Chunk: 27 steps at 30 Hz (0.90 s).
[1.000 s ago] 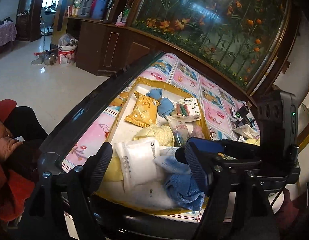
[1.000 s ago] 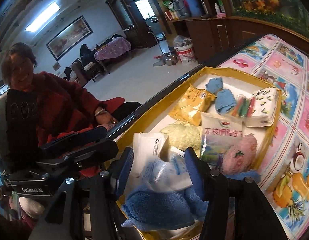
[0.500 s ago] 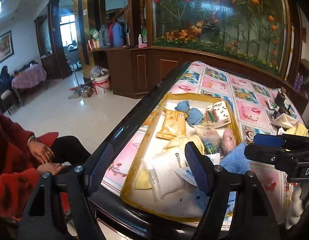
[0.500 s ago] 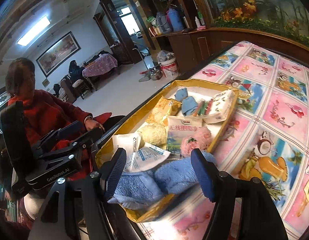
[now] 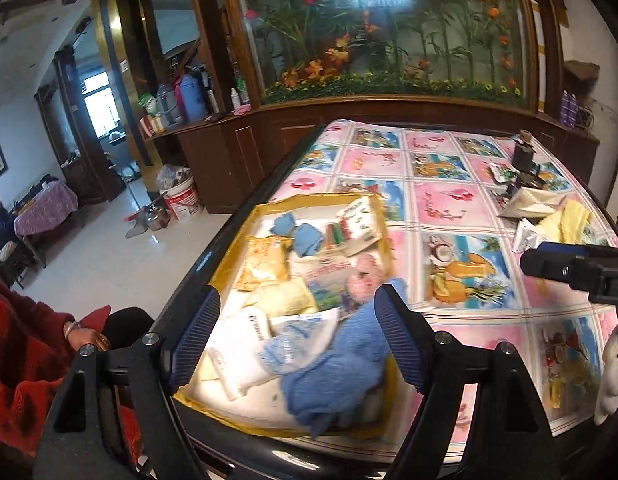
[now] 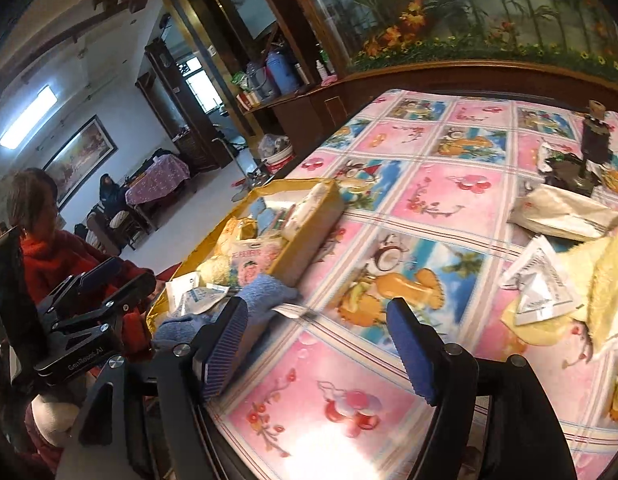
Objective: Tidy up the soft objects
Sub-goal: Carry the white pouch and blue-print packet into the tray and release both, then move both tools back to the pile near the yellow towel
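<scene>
Holding both grippers spread & empty, L (image 5: 297, 340) over tray (image 5: 225, 264), R (image 6: 317, 344) over tablecloth: blue towel (image 5: 341, 364) overhangs rim; you may snag it reaching for yellow cloth (image 6: 605, 280).

A table with a patterned cloth (image 6: 441, 184) bears a yellow tray (image 5: 225, 268), packets (image 6: 565, 214) and a yellow towel (image 6: 605, 276).

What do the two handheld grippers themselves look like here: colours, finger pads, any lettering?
Both are black-framed with silver screws. The left gripper and right gripper carry blue ribbed finger pads. White "GenRobot.AI" lettering marks the left body.
</scene>
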Each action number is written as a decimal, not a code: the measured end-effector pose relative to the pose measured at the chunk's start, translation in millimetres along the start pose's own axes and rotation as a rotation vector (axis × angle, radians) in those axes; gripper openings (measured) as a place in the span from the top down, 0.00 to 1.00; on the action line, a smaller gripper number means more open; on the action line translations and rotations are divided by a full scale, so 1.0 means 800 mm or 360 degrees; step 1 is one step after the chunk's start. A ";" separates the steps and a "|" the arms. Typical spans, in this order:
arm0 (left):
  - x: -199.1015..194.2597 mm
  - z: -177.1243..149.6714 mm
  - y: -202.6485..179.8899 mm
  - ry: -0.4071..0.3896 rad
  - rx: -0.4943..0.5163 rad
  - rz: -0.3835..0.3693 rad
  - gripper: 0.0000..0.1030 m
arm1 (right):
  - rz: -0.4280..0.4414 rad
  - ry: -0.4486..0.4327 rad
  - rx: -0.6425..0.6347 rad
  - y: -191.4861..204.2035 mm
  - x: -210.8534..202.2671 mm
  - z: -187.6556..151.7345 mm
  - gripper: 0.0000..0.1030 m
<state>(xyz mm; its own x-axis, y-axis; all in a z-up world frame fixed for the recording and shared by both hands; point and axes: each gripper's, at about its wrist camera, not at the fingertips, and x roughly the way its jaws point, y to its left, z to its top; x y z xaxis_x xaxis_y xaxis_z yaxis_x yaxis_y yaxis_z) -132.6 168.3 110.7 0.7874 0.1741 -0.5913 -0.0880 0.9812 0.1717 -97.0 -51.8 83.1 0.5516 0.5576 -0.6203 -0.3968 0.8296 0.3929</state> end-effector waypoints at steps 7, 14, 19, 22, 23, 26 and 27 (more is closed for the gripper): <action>-0.002 0.017 -0.065 0.0030 0.0117 -0.0215 0.22 | -0.0177 -0.0105 0.0218 -0.090 -0.055 -0.004 0.28; 0.007 0.016 -0.117 0.0106 0.0172 -0.0485 0.23 | -0.0494 -0.0240 0.0432 -0.182 -0.105 0.006 0.26; 0.008 0.009 -0.127 0.0140 0.0204 -0.0520 0.23 | -0.0590 -0.0269 0.0471 -0.215 -0.089 0.031 0.26; 0.008 0.009 -0.120 0.0134 0.0161 -0.0527 0.23 | -0.0547 -0.0246 0.0475 -0.230 -0.070 0.047 0.26; 0.010 0.009 -0.116 0.0136 0.0140 -0.0533 0.23 | -0.0472 -0.0201 0.0473 -0.231 -0.062 0.050 0.26; 0.016 0.009 -0.107 0.0152 0.0083 -0.0550 0.23 | -0.0109 -0.0032 0.0382 -0.198 -0.031 0.049 0.26; 0.019 0.009 -0.105 0.0161 0.0071 -0.0554 0.23 | 0.0093 0.0024 0.0358 -0.182 -0.027 0.045 0.27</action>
<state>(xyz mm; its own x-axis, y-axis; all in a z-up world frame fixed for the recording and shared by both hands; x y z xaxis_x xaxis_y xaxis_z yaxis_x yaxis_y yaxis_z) -108.8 87.9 92.5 0.7008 -0.1602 -0.6951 0.2031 0.9789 -0.0208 -24.6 -183.7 63.3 0.5208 0.6056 -0.6017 -0.2532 0.7827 0.5686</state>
